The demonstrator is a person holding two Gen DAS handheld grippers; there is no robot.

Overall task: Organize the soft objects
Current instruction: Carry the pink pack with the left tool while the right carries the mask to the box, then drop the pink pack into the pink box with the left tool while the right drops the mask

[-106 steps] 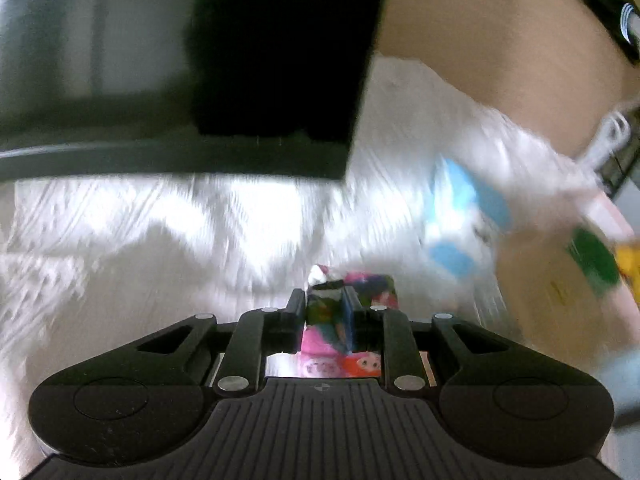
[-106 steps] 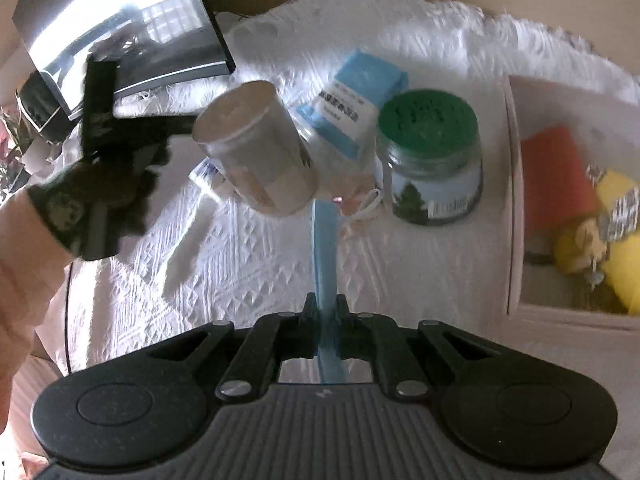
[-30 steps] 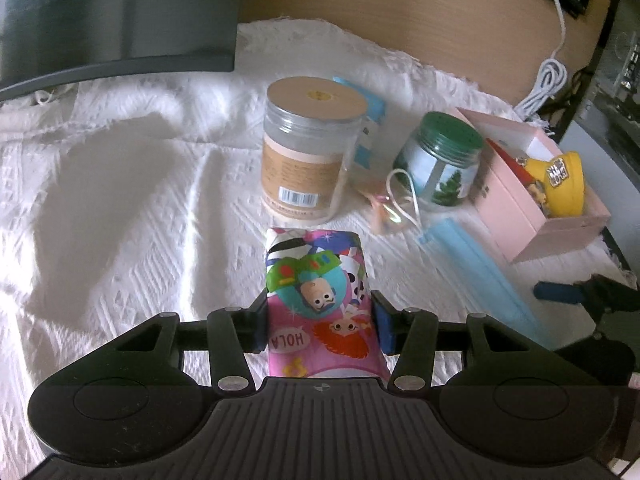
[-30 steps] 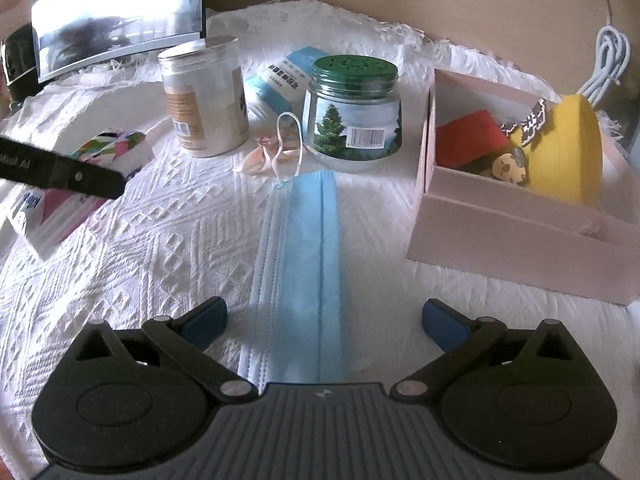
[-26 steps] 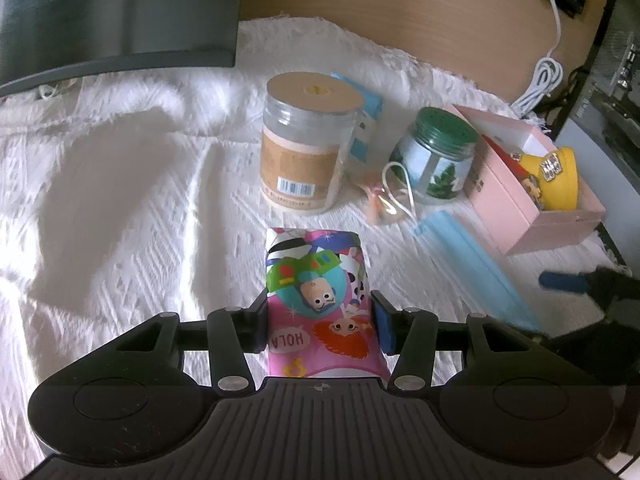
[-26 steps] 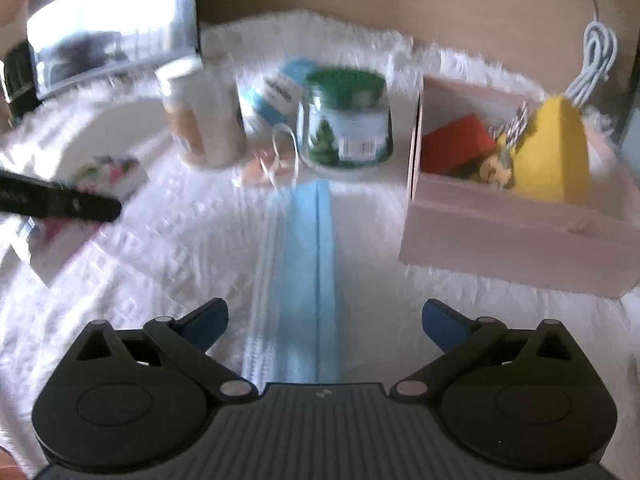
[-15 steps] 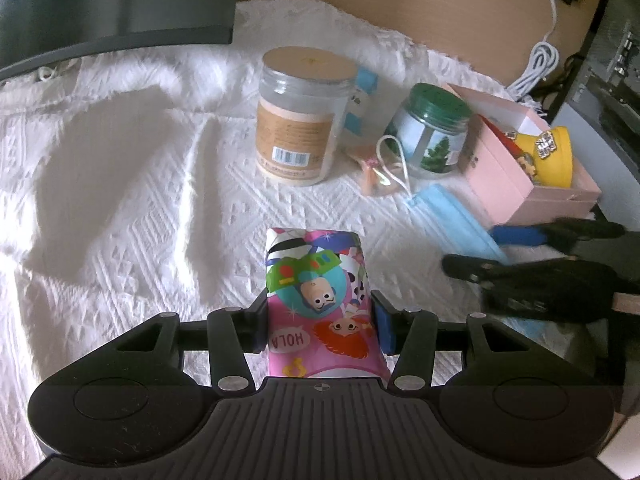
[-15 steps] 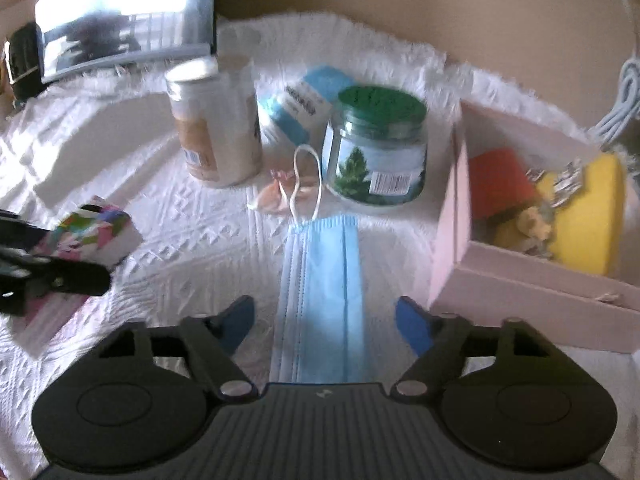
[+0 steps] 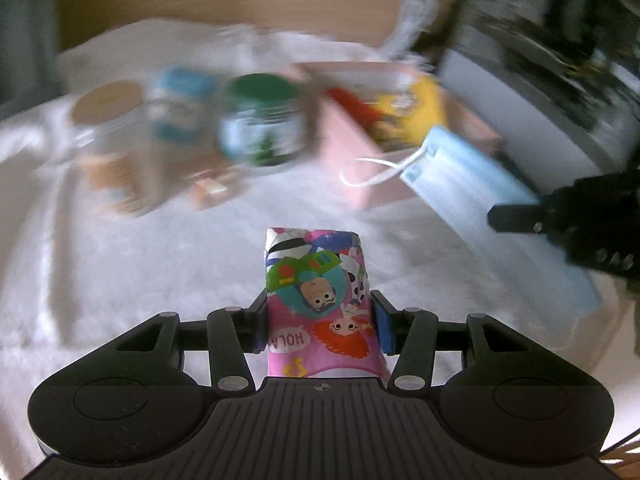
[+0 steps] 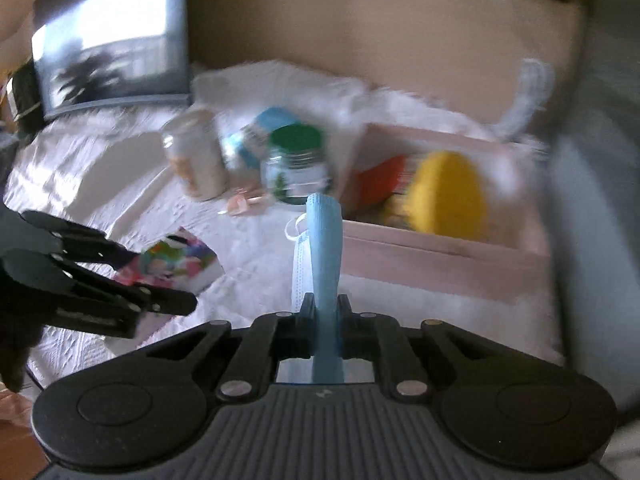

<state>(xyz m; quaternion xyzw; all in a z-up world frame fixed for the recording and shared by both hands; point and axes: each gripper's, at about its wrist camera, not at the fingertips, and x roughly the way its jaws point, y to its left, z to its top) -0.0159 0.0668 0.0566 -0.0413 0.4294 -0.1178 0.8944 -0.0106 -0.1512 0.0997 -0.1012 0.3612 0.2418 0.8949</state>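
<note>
My left gripper [image 9: 320,314] is shut on a pink cartoon-printed tissue pack [image 9: 316,276] and holds it above the white cloth. From the right wrist, the same pack [image 10: 182,260] shows at the left between the left gripper's fingers [image 10: 168,304]. My right gripper [image 10: 324,308] has its jaws closing tight on a blue face mask [image 10: 324,240], which stands up folded between the pads, lifted off the cloth. In the left wrist view the mask [image 9: 480,192] hangs in the air in front of the pink box [image 9: 360,152], with a white ear loop dangling.
The pink box [image 10: 440,256] holds a yellow soft thing [image 10: 444,196] and a red one. A green-lidded jar [image 10: 296,168], a tan-lidded jar [image 9: 108,136] and a blue-and-white packet stand behind on the white cloth [image 9: 160,260]. A dark monitor [image 10: 112,52] is at the back left.
The right gripper shut on the blue mask and lifted it off the cloth toward the pink box. The left gripper, still holding the tissue pack, swung right toward the box.
</note>
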